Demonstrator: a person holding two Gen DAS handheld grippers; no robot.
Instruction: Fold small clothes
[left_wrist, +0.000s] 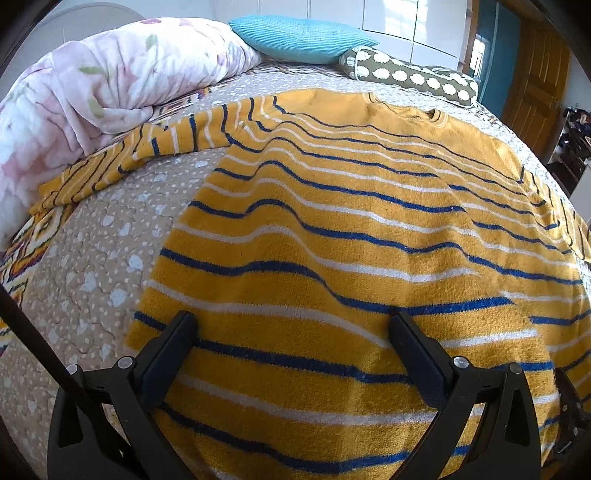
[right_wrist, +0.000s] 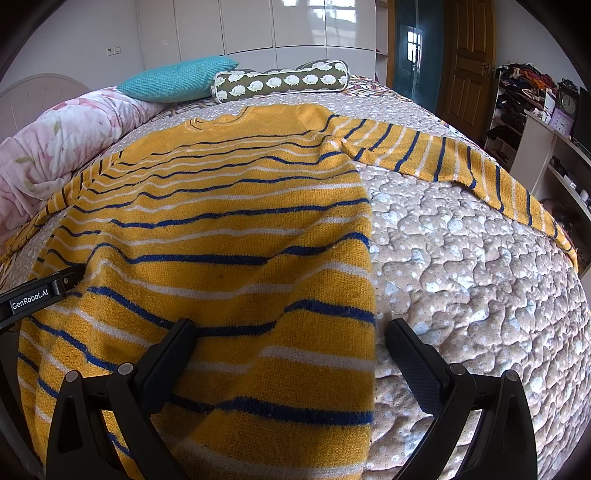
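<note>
A yellow sweater (left_wrist: 332, 221) with blue and white stripes lies spread flat on the bed, collar at the far end, sleeves stretched out to both sides. My left gripper (left_wrist: 291, 325) is open and empty, low over the sweater's near left part. My right gripper (right_wrist: 291, 332) is open and empty, straddling the sweater's (right_wrist: 221, 240) right side edge, left finger over the cloth, right finger over the bedspread. The left gripper's body (right_wrist: 40, 291) shows at the left edge of the right wrist view. The right sleeve (right_wrist: 461, 162) runs off toward the bed's right edge.
A quilted beige bedspread (right_wrist: 480, 277) covers the bed. A rolled floral duvet (left_wrist: 92, 92) lies at the far left, against the left sleeve (left_wrist: 147, 147). A teal pillow (left_wrist: 303, 38) and a patterned bolster (left_wrist: 413, 74) lie at the head. Shelves (right_wrist: 535, 122) and a door (right_wrist: 469, 55) stand on the right.
</note>
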